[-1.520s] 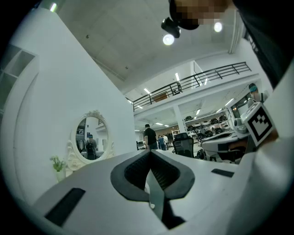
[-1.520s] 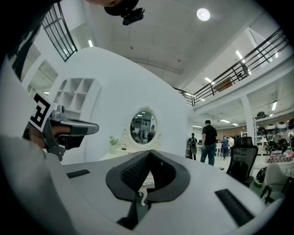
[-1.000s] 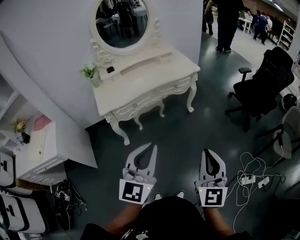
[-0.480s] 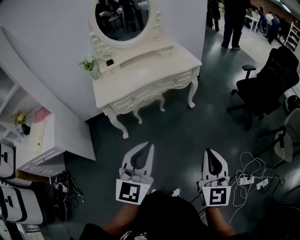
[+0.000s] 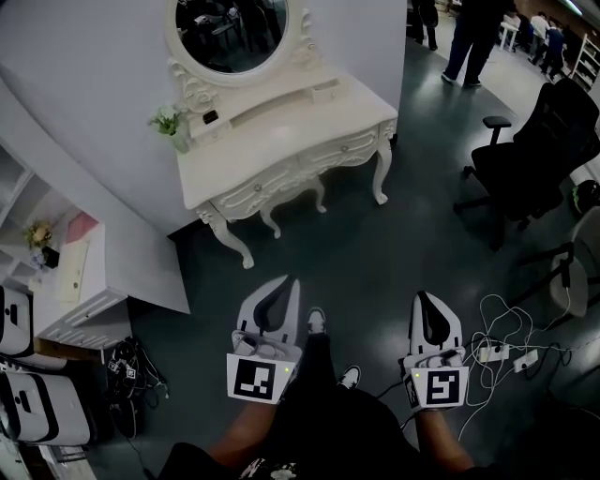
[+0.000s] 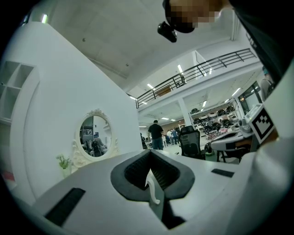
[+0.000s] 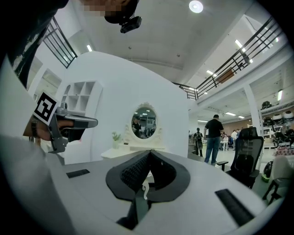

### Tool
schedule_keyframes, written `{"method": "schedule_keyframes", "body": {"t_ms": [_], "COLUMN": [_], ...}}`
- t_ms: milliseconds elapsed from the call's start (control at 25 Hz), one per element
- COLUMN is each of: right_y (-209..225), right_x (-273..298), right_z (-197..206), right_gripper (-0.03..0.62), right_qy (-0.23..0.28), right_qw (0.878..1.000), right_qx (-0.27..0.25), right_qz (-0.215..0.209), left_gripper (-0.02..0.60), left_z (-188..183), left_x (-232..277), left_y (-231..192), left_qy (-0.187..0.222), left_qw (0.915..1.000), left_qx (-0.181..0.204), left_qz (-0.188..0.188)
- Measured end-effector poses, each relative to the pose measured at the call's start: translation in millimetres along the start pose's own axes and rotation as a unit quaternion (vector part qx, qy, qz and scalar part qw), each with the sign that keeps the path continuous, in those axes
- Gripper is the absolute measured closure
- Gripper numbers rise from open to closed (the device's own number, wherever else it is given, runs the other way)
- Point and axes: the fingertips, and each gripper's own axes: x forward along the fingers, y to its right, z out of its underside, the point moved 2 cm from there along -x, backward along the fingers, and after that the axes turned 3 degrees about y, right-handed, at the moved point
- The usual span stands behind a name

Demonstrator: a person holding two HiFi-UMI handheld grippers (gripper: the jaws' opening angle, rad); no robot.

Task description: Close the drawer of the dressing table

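Note:
The white dressing table (image 5: 281,141) with an oval mirror (image 5: 230,28) stands against the wall at the top of the head view. Its two drawer fronts (image 5: 272,187) look flush with the frame from here. Both grippers are held low over the dark floor, well short of the table and pointing level toward it. The left gripper (image 5: 284,289) is shut with nothing in it. The right gripper (image 5: 424,300) is also shut and empty. In the left gripper view the mirror (image 6: 93,137) shows far off above the shut left gripper (image 6: 149,152). The right gripper view shows the table (image 7: 124,151) beyond the right gripper (image 7: 149,151).
A black office chair (image 5: 530,155) stands at the right. Cables and power strips (image 5: 502,356) lie on the floor near the right gripper. A white shelf unit (image 5: 80,291) sits at the left. A small plant (image 5: 169,122) is on the table. A person (image 5: 473,37) stands at the back.
Both grippers have sunk a little and stayed shut. The person's shoe has stepped forward between them. The table has slid slightly left and up in the head view.

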Motion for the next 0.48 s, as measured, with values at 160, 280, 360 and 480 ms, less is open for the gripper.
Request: {"method": "schedule_keyframes", "body": {"t_ms": [160,280,360,480], "right_y": [4,5,5,0], "right_x": [10,18,26,38], "right_z": [1,1,1,1], "right_gripper": [0.595,0.595,0.595,0.595], "right_qy": [-0.007,-0.009,-0.010,-0.013], "right_qw": [1.000,1.000,1.000,1.000], "right_qx": [0.001,-0.005,-0.008,-0.009], "right_qz": [0.001,-0.004,-0.006,-0.012], "left_gripper": [0.578,0.578,0.578,0.578], "left_z": [1,3,4,7], "left_x": [11,19,24,29], "left_y": [0,-1,-4,-13], "left_qy": [0.002,0.003,0.006,0.003], "left_qw": [1.0000,1.0000,1.0000,0.9999], "left_qx": [-0.001,-0.003,-0.004,-0.011], "left_qz": [0.006,0.006,0.006,-0.001]}}
